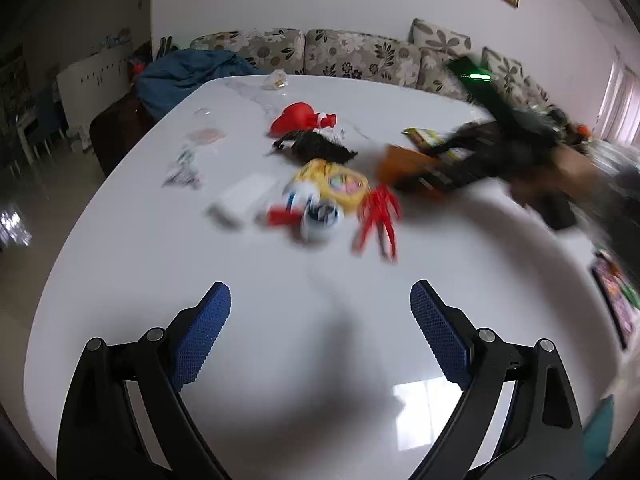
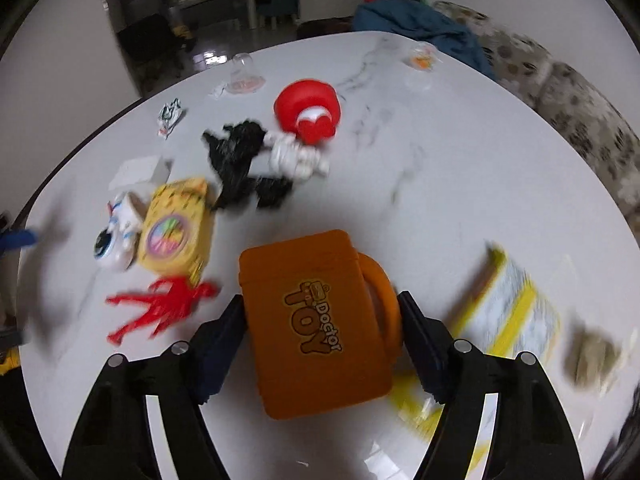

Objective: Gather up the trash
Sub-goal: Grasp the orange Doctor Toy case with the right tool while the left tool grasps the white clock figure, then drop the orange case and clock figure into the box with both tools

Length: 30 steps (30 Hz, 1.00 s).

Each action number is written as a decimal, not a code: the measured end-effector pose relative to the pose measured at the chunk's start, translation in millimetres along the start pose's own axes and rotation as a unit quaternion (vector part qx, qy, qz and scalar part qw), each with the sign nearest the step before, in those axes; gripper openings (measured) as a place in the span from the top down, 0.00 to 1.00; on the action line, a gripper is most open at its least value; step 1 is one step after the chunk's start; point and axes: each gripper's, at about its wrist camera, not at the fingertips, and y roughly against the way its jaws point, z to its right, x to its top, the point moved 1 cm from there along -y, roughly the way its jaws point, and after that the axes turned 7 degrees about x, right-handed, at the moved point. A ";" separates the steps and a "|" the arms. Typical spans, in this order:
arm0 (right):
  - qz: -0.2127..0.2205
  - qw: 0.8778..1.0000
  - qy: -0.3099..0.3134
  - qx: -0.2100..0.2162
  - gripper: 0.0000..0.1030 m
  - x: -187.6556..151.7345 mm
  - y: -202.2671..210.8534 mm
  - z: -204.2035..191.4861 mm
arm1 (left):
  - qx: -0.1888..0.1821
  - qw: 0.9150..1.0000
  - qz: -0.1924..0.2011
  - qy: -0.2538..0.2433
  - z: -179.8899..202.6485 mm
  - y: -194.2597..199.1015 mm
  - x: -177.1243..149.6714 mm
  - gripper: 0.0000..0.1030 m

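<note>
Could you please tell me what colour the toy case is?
Orange toy case, seen best in the right wrist view.
</note>
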 end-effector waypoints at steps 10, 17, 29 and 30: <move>0.005 0.999 -0.018 0.026 0.29 -81.7 40.6 -44.7 | 0.042 0.998 -0.049 0.027 1.6 -79.1 52.8 0.47; 0.039 0.998 -0.047 0.019 0.29 -113.6 66.8 -74.7 | -0.031 0.999 -0.019 0.022 2.5 -19.3 20.3 0.47; 0.136 0.988 -0.038 0.059 0.29 -187.5 169.5 -230.3 | -0.112 0.985 0.070 -0.109 33.4 184.2 -112.8 0.47; 0.134 0.988 -0.046 0.068 0.29 -201.9 170.5 -244.4 | -0.112 0.985 0.064 -0.116 35.8 185.6 -123.0 0.47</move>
